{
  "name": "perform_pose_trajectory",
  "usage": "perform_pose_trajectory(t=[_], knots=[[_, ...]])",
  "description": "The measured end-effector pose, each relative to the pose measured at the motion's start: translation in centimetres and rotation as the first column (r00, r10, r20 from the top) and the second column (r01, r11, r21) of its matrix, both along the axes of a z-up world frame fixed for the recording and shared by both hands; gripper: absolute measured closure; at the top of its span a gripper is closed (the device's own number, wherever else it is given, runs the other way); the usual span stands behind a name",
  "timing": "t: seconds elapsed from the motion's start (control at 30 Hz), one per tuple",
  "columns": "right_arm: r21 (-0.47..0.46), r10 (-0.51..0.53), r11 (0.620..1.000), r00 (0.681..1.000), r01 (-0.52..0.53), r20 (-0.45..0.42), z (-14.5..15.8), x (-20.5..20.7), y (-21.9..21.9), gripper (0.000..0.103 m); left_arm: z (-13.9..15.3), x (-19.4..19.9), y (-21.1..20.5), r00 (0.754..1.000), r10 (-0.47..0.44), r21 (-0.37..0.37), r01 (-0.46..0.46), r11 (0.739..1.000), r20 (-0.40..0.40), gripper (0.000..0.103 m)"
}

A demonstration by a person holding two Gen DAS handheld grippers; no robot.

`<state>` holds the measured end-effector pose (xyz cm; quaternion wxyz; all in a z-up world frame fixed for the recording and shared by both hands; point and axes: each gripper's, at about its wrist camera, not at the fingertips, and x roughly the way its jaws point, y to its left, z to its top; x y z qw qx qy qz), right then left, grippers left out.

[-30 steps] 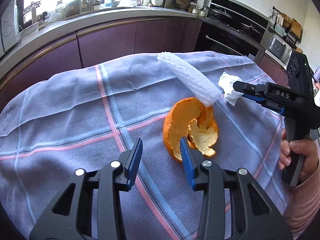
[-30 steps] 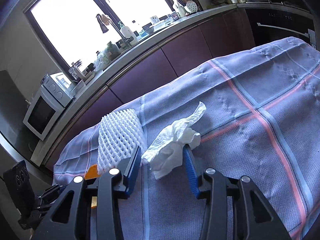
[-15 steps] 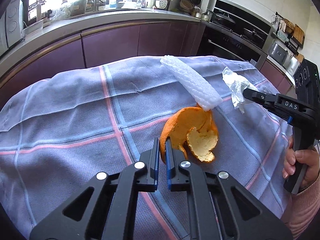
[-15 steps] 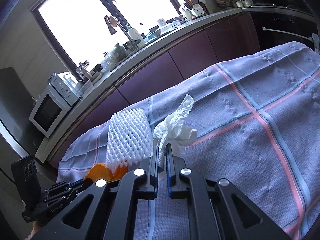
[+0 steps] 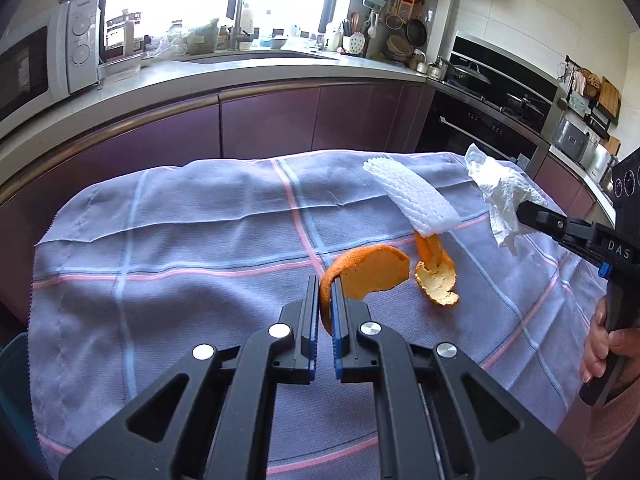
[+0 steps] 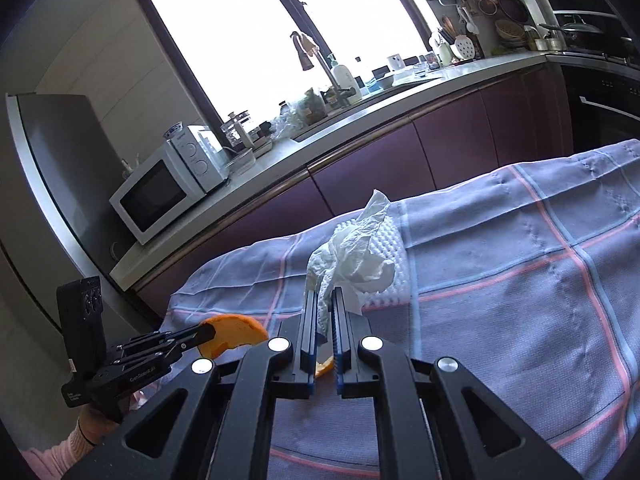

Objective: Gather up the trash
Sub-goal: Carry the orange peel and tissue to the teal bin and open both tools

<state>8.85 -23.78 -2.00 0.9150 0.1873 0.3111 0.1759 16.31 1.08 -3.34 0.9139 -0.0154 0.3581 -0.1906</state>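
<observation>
Pinching the peel (image 5: 362,276) by its edge, the left tongs (image 5: 324,320) lift it off the cloth (image 5: 180,248), its curl dangling ahead-right. Right tongs (image 6: 325,320) clench the tissue (image 6: 352,260), bunched above their tips, ready for binning.

Checked cloth (image 5: 200,248) over bench: woven, matt, creased. Orange peel (image 5: 372,272): pebbled skin outside, pale pith inside. Foam net sleeve (image 5: 412,200): white, soft mesh. Crumpled tissue (image 6: 352,256): thin paper. Left tool (image 5: 325,312): matt black, probably plastic, shiny metal rivets. Cabinet fronts (image 5: 272,124): glossy purple.
</observation>
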Motion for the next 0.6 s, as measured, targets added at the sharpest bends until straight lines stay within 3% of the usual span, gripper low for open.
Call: perform_pose_trajectory(t=[0.33,0.6], knots=[[-0.033,0.201,0.979,0.979,-0.201,0.007,0.8,-0.8,7.8,0.097,1.8,-4.8,8.3,0.993,0.117,-0.064,-0.115,0.991,0.029,0.097],[-0.069,0.372,0.926,0.928,-0.370,0.007,1.3,-1.6,15.0,0.097,2.3,-9.5,15.9,0.970,0.240,-0.081,-0.237,0.968,0.037,0.097]])
